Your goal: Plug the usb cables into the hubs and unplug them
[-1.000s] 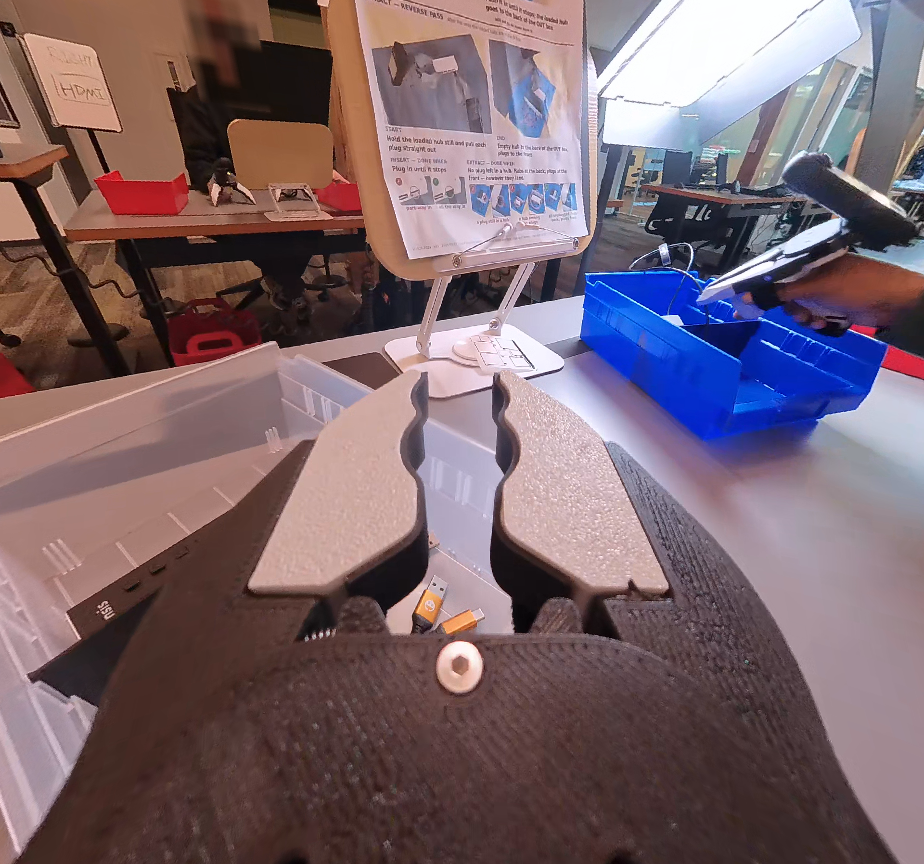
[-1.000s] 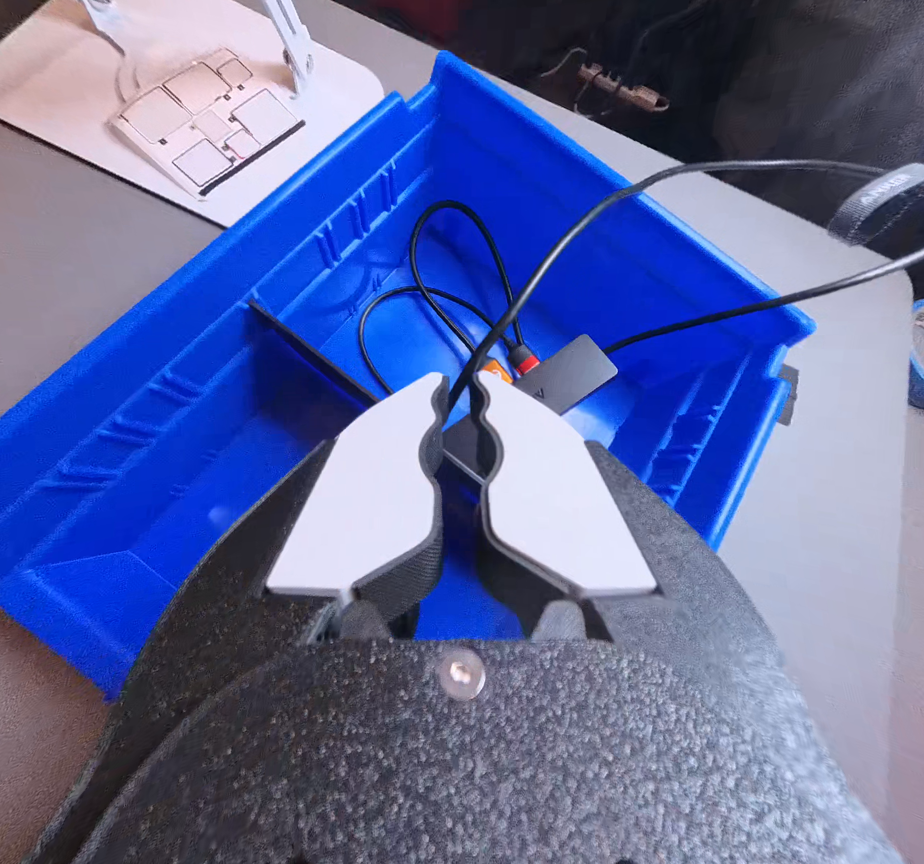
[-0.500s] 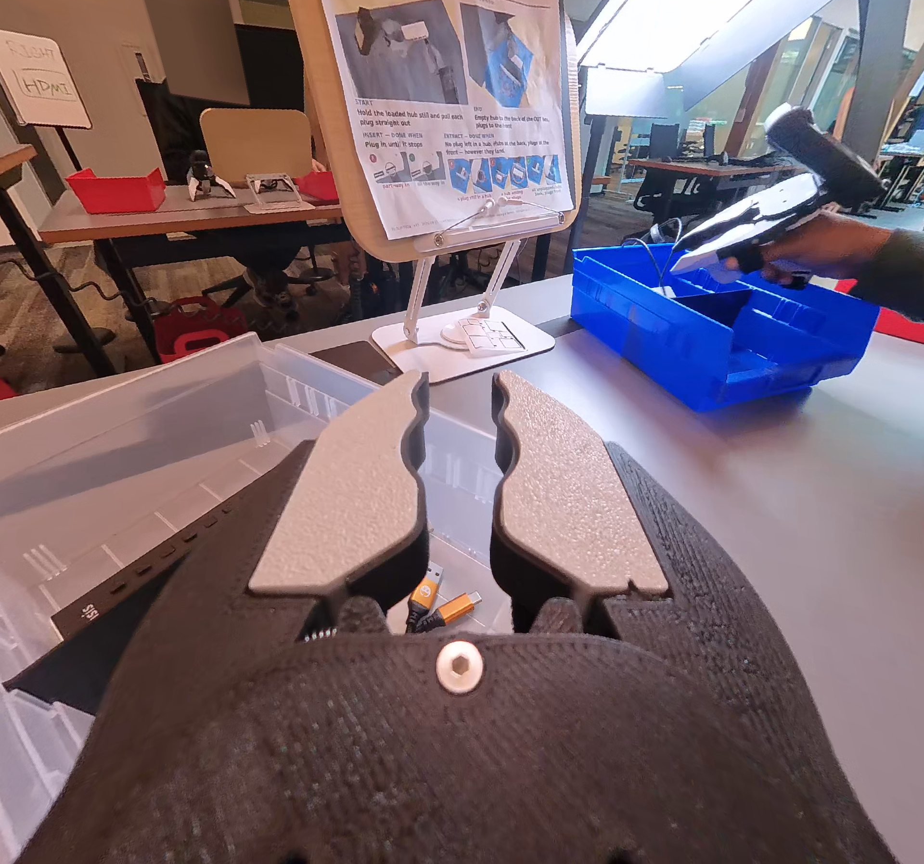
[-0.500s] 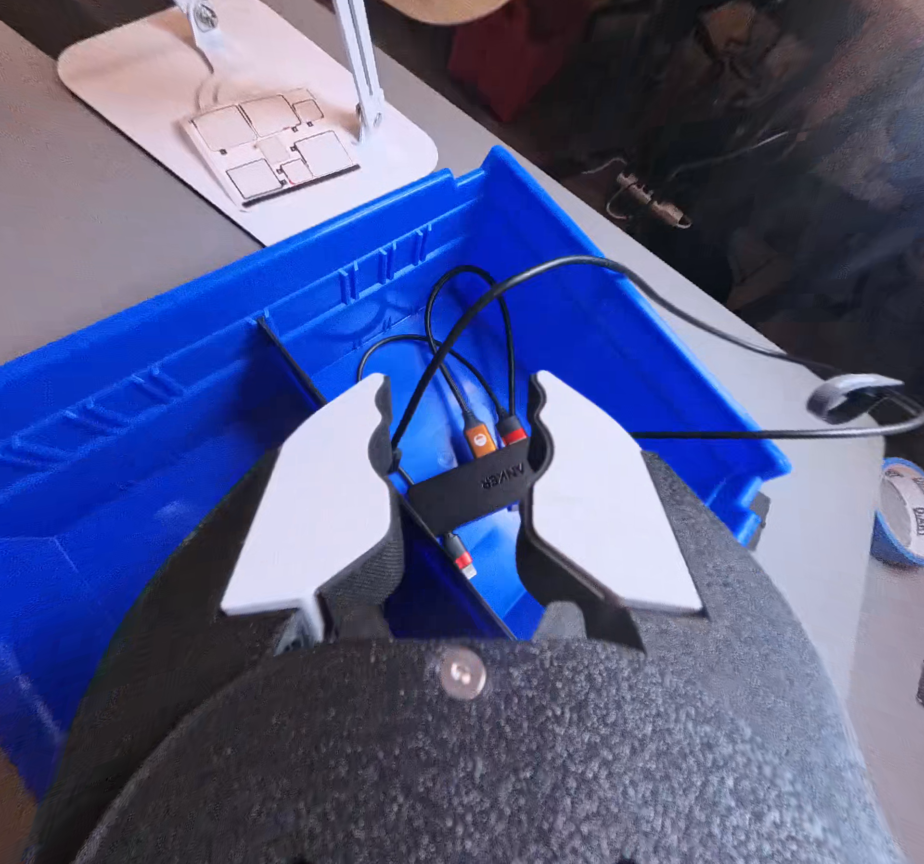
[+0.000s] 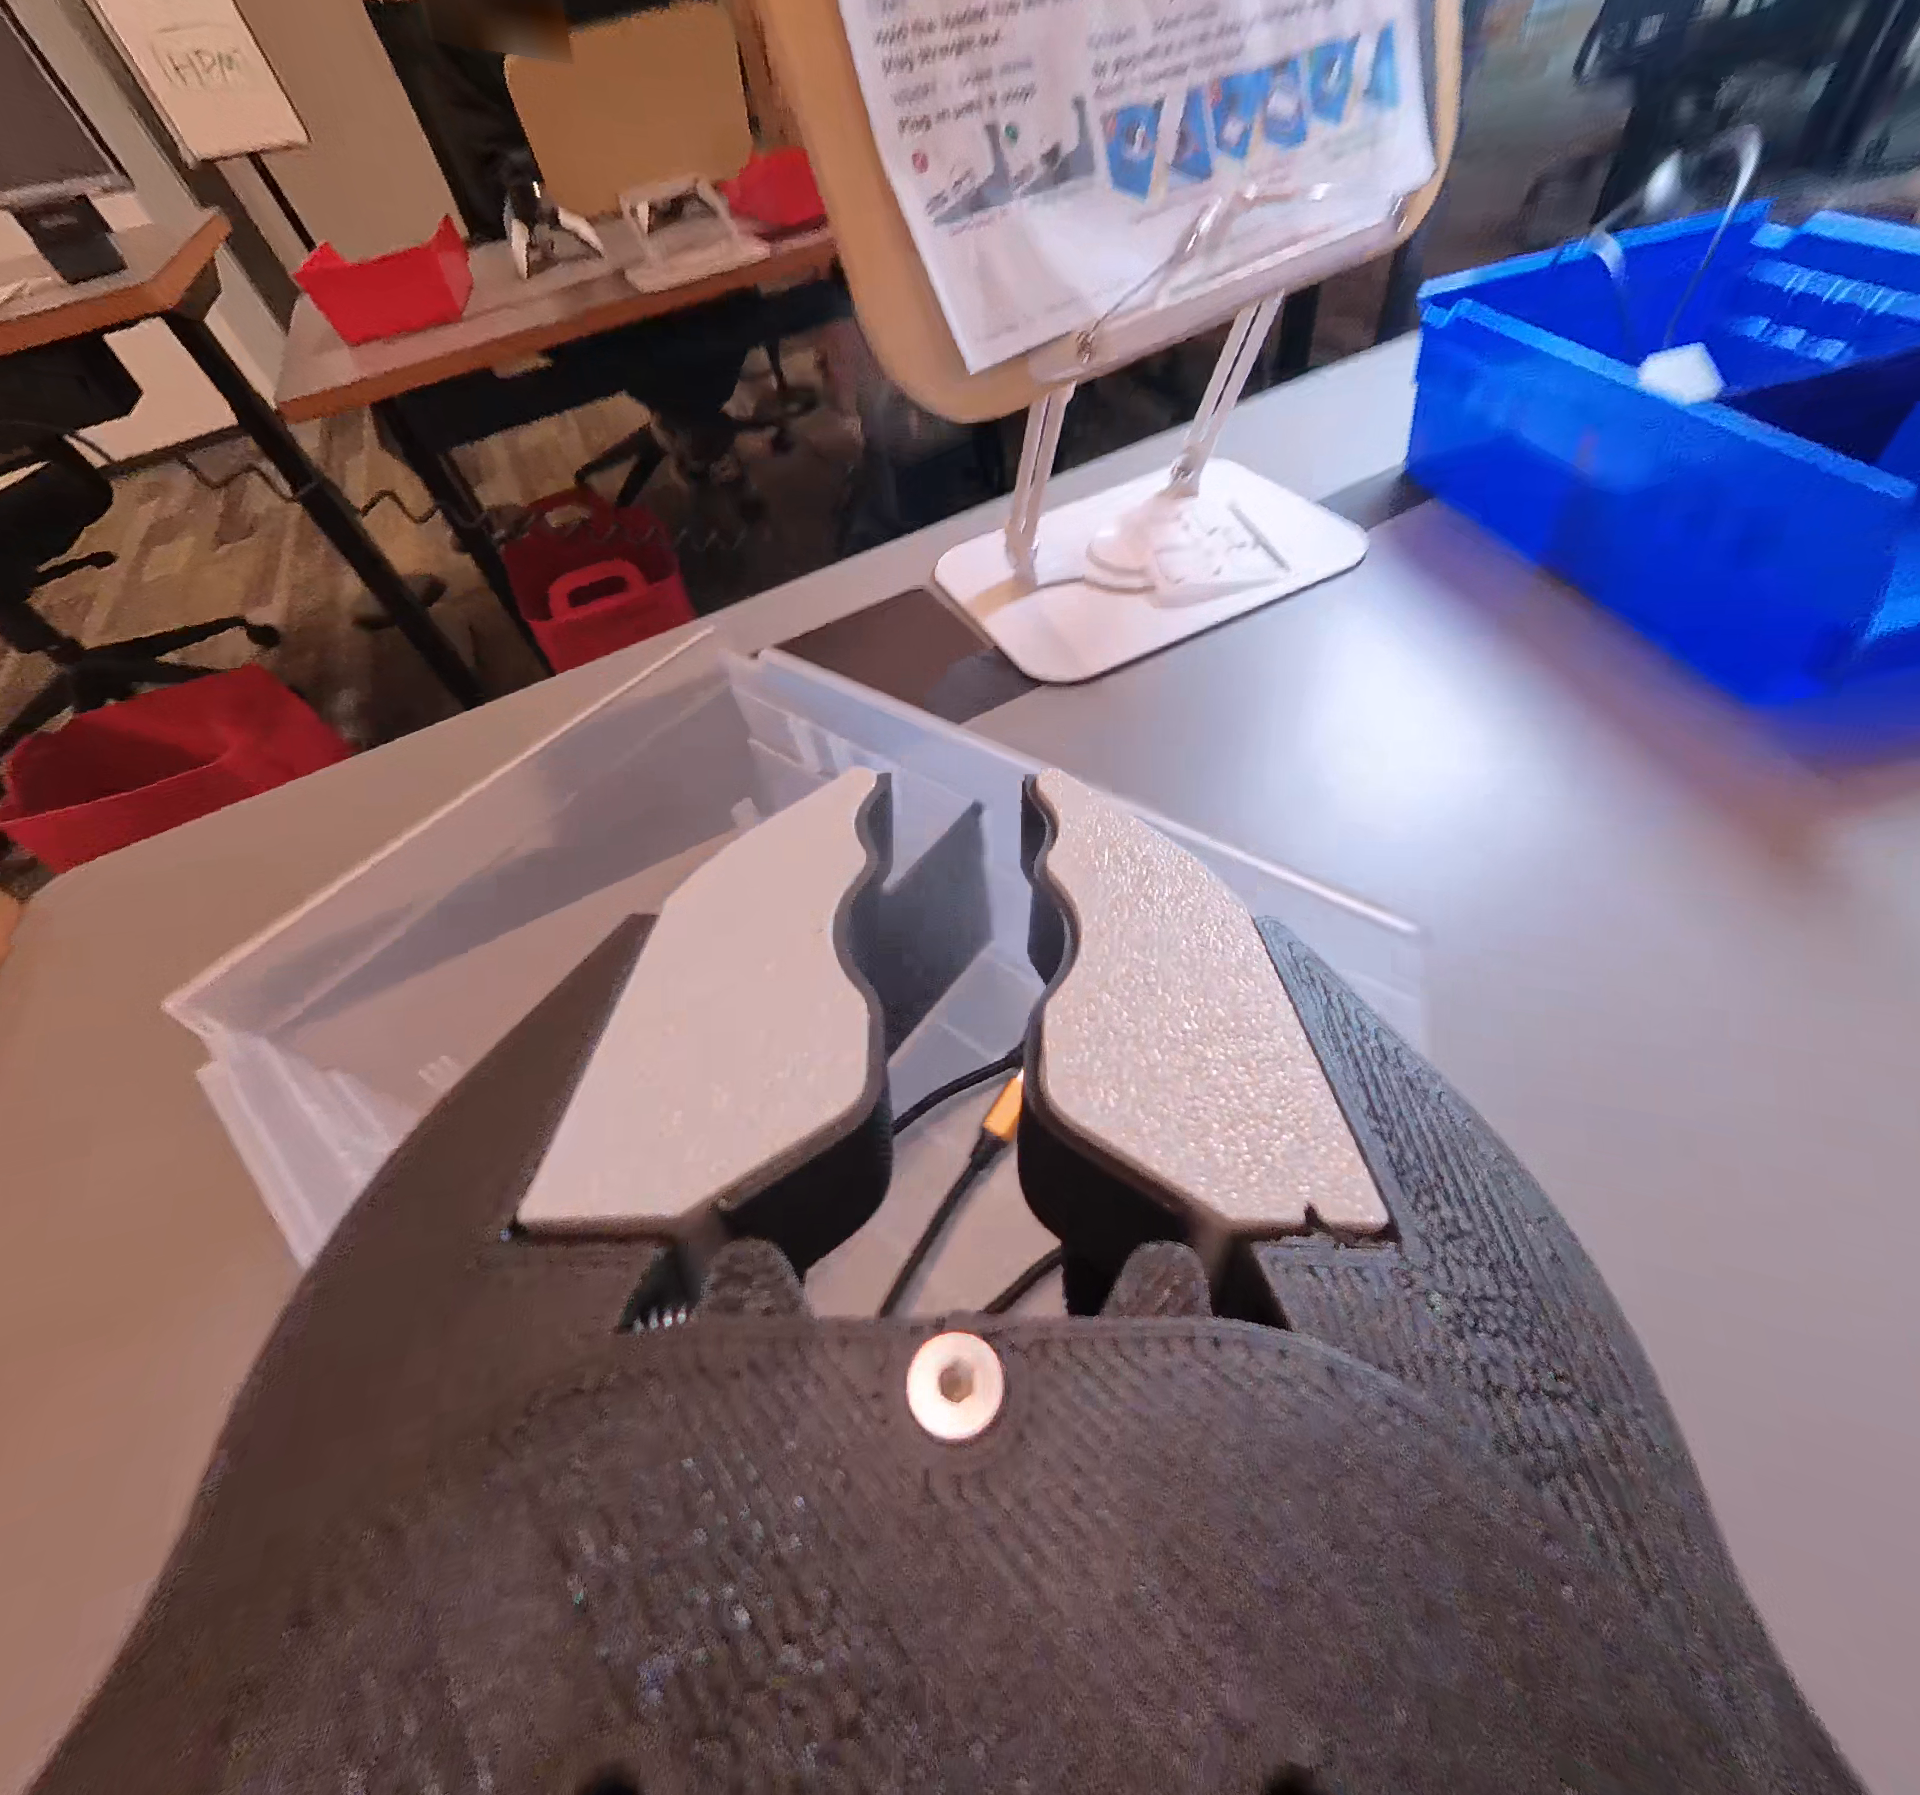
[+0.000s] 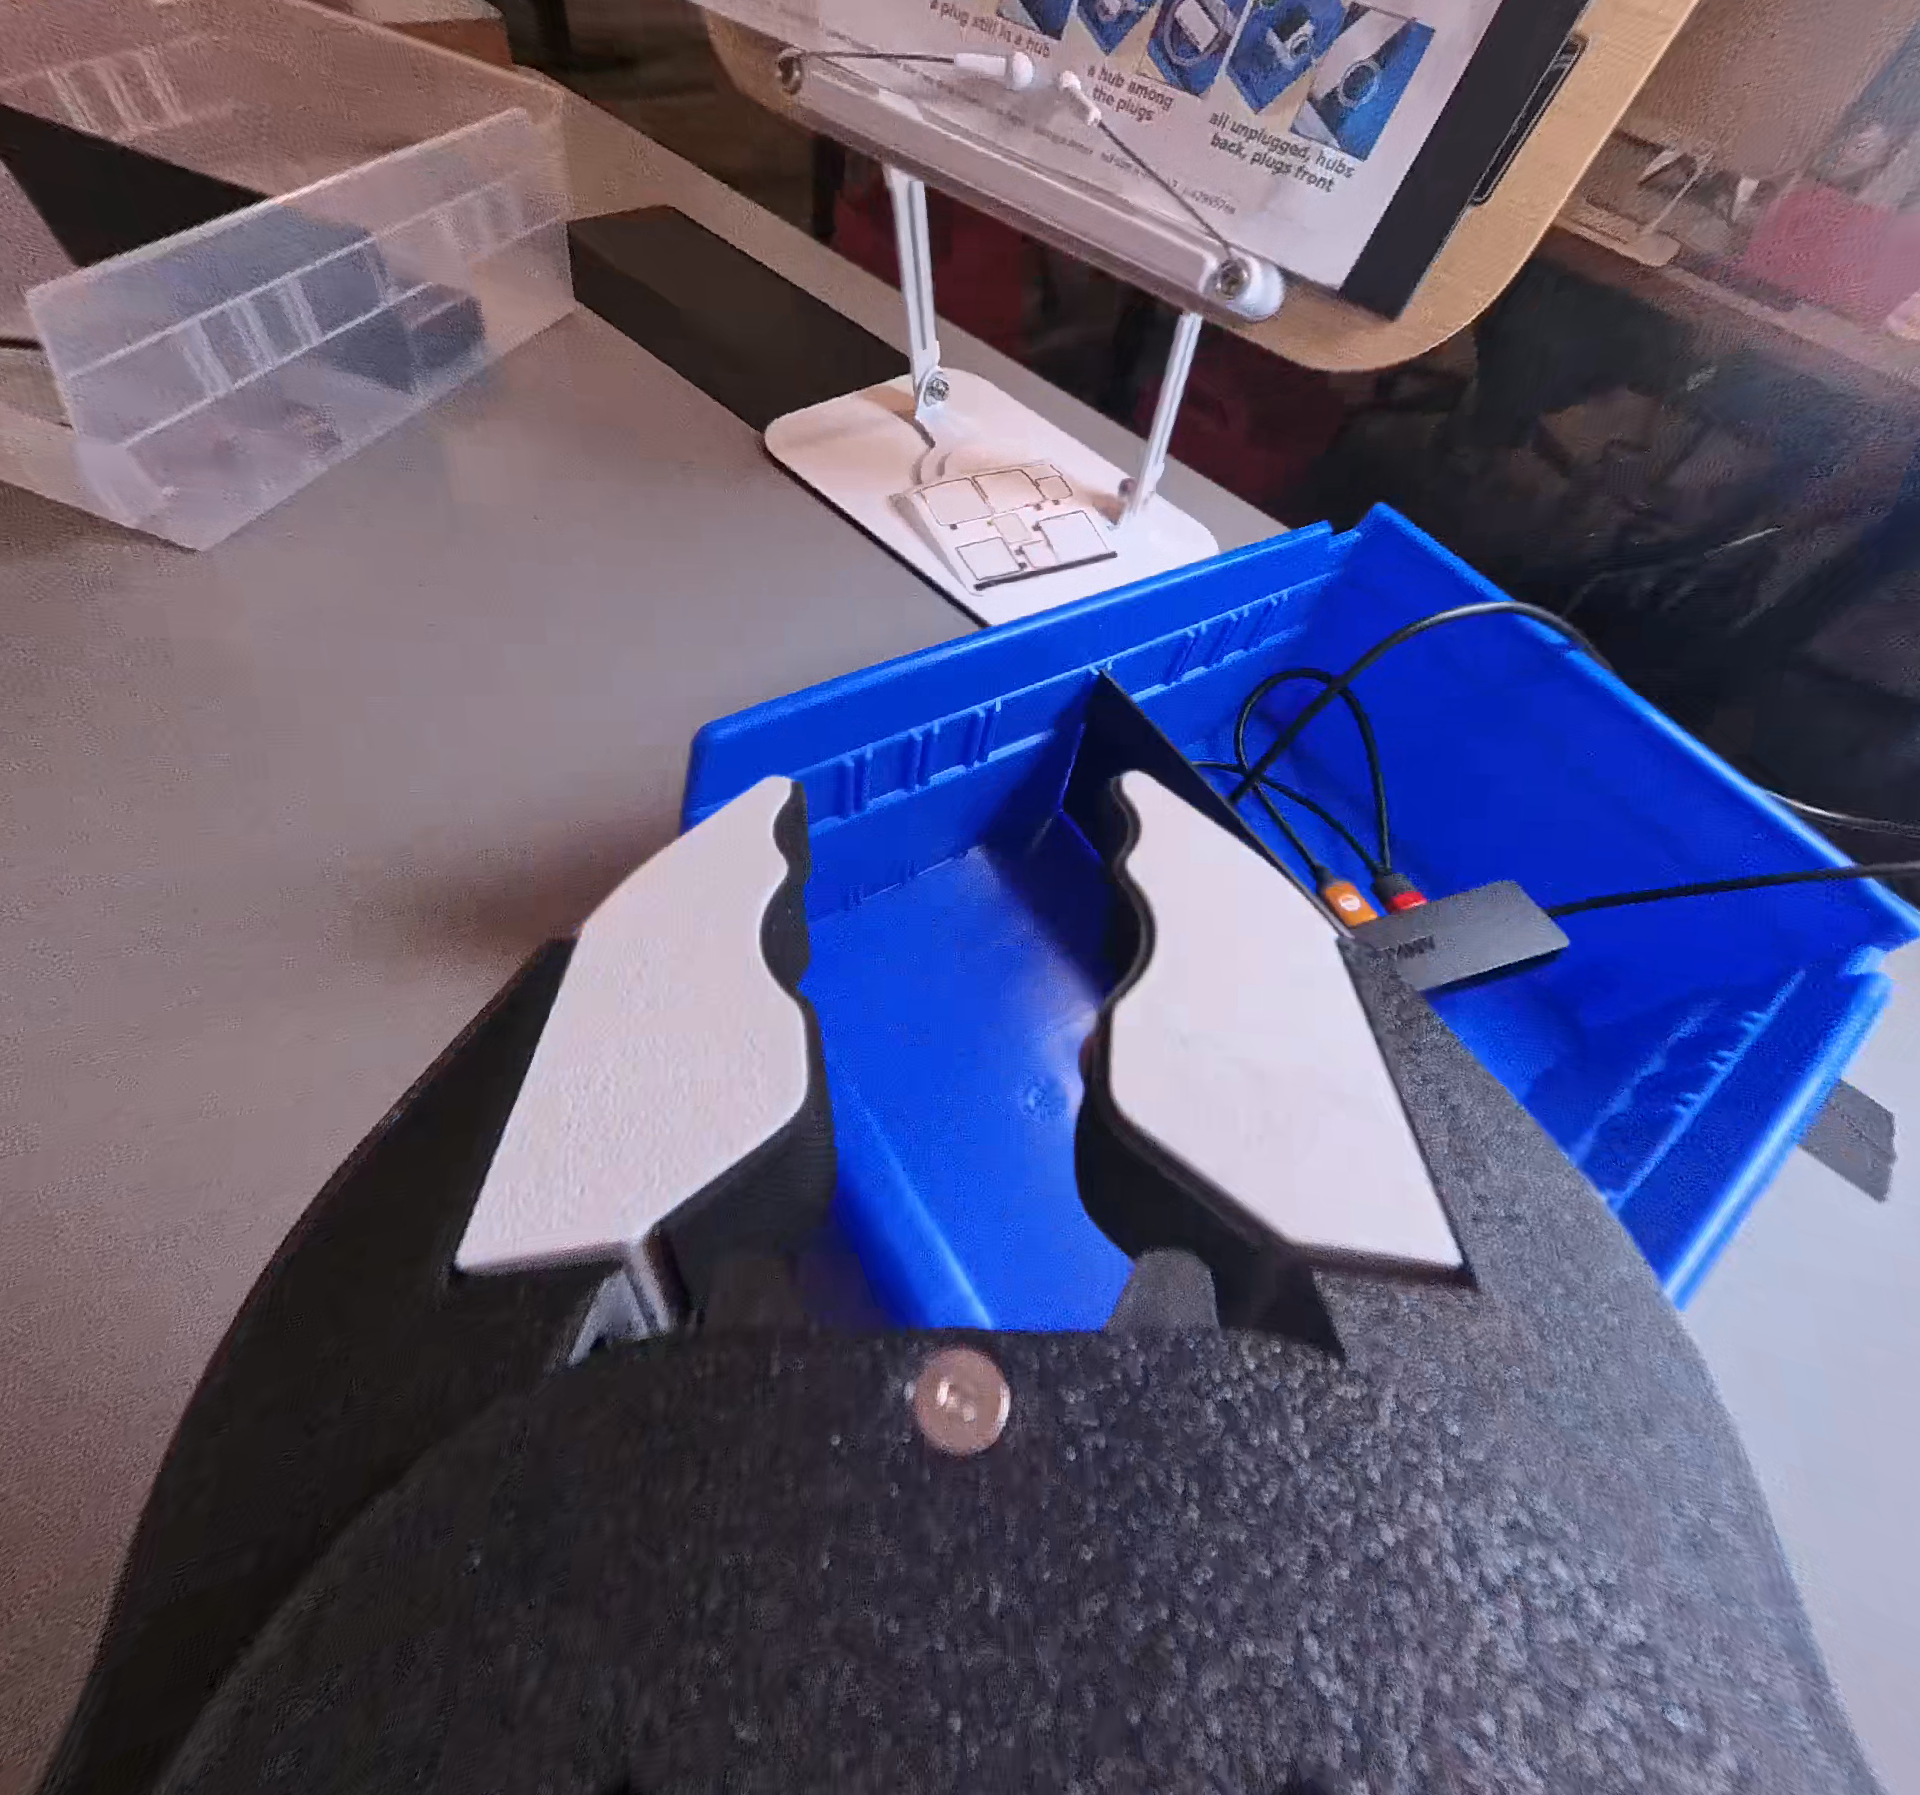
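Observation:
My right gripper [image 6: 956,795] is open and empty above the front compartment of the blue bin [image 6: 1621,779]. A flat black hub [image 6: 1475,935] lies in the bin's rear compartment, right of my right finger. An orange plug [image 6: 1349,904] and a red plug [image 6: 1405,898] sit in it, with thin black cables looping behind. My left gripper [image 5: 956,800] is open and empty over the clear plastic bin [image 5: 499,872]. An orange-tipped cable [image 5: 1003,1111] lies on that bin's floor between my fingers, and a black upright piece [image 5: 935,893] stands just ahead of them.
A white stand [image 5: 1143,561] holding an instruction sheet is at the table's far edge between the two bins; it also shows in the right wrist view [image 6: 997,509]. The blue bin [image 5: 1662,498] is to the right. A black divider [image 6: 1143,737] splits it. Grey table [image 5: 1455,810] lies between. About 45 cm separates my left fingertips from my right. To the flat black hub [image 6: 1475,935]: right tips about 20 cm, left tips about 60 cm. The left camera catches it too, in the left wrist view [image 5: 1688,376].
My right gripper opened, let go of the hub and drew back to the left; the hub now lies in the rear compartment. My left gripper shifted over the clear bin, still open.

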`<state>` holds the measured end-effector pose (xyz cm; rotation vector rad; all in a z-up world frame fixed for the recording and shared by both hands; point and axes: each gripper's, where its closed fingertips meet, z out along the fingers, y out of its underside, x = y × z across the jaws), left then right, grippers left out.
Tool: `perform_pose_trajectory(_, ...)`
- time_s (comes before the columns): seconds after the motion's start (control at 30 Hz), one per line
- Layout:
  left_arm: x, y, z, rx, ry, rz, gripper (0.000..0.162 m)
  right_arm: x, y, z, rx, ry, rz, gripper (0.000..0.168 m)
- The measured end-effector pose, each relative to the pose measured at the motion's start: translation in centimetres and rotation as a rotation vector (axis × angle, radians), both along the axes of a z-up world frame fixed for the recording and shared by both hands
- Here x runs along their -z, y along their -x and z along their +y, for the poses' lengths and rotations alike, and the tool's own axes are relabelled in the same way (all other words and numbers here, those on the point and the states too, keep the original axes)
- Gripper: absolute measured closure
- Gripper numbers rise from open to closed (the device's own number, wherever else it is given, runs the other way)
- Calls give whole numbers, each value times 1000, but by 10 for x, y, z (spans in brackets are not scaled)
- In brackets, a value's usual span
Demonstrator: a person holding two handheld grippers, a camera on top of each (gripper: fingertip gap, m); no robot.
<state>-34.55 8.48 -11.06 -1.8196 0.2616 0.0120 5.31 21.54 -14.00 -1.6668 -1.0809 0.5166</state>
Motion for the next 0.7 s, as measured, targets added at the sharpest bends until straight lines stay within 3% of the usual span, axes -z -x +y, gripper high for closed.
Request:
perform_pose_trajectory(0.1,11,19,23,20,154,132,136,9,-4,-25,-18,7,24,117)
perform_pose_trajectory(0.27,65,63,68,113,547,347,128,22,-14,-53,-38,28,32,119)
perform_pose_trajectory(0.37,107,78,73,305,777,473,123,25,-24,-61,-34,26,22,119)
perform_pose_trajectory(0.43,133,86,63,382,971,452,113,27,-33,-65,-27,32,12,119)
perform_pose_trajectory(0.53,153,87,58,461,1107,401,106,30,-50,-65,11,37,3,120)
perform_pose_trajectory(0.63,167,85,54,492,1187,350,92,38,-62,-60,40,71,11,120)
perform_pose_trajectory(0.7,166,78,56,538,1140,316,98,44,-66,-57,53,90,23,120)
